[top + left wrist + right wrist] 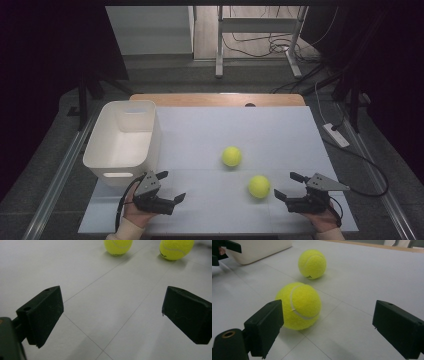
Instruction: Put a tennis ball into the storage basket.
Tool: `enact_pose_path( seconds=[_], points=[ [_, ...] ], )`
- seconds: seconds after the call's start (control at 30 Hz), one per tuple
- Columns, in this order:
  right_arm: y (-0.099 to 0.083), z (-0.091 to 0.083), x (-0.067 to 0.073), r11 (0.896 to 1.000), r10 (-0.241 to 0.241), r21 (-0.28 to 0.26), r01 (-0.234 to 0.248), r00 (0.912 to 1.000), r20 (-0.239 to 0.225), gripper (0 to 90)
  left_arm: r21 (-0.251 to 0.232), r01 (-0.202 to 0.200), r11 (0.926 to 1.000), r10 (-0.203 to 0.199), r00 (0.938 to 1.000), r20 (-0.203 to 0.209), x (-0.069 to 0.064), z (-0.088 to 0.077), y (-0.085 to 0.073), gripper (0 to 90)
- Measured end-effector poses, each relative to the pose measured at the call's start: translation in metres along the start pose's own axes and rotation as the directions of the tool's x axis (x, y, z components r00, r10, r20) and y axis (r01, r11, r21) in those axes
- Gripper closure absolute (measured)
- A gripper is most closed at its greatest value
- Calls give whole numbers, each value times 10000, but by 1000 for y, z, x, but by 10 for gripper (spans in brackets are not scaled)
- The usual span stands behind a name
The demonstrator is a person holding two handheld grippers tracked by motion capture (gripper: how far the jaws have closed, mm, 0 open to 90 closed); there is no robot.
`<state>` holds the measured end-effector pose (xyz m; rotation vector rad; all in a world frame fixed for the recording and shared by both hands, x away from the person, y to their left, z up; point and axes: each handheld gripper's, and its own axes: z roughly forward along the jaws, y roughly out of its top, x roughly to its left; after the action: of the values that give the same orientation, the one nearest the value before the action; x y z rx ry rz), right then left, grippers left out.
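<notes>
Two fuzzy yellow-green tennis balls lie on the white table (pixel 280 130), and the white rectangular plastic bin (pixel 102 142) at its left holds nothing that can be seen from the high view, so the work of gathering the balls looks to be at its very start. The nearer tennis ball (pixel 259 186) sits just beside the right hand-held gripper (pixel 287 186), whose jaws stand spread wide; in the right gripper view that ball (pixel 299 306) lies close ahead of them, nearer one jaw, not yet between the pads. The farther tennis ball (pixel 231 156) rests near the table's middle, apart from the first. The left hand-held gripper (pixel 171 186) lies low by the bin's near corner, jaws also spread and pinching nothing, with bare table between them. Judging from this, both balls remain to be picked up and dropped into the bin.
</notes>
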<state>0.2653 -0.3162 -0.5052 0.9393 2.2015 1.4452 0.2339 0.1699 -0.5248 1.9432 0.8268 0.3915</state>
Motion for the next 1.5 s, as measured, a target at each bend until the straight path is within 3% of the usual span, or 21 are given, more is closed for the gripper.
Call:
enact_pose_path(
  seconds=[0.67,1.5],
  points=[
    [0,-1,1,10000,38,-59,-38,10000,-58,100,-119,135,9998,-134,9998,124,-2,1,5,45],
    [3,1,-1,9998,49,-174,-49,10000,-19,101,37,90,10000,-92,9992,395,-4,13,35,45]
  ],
)
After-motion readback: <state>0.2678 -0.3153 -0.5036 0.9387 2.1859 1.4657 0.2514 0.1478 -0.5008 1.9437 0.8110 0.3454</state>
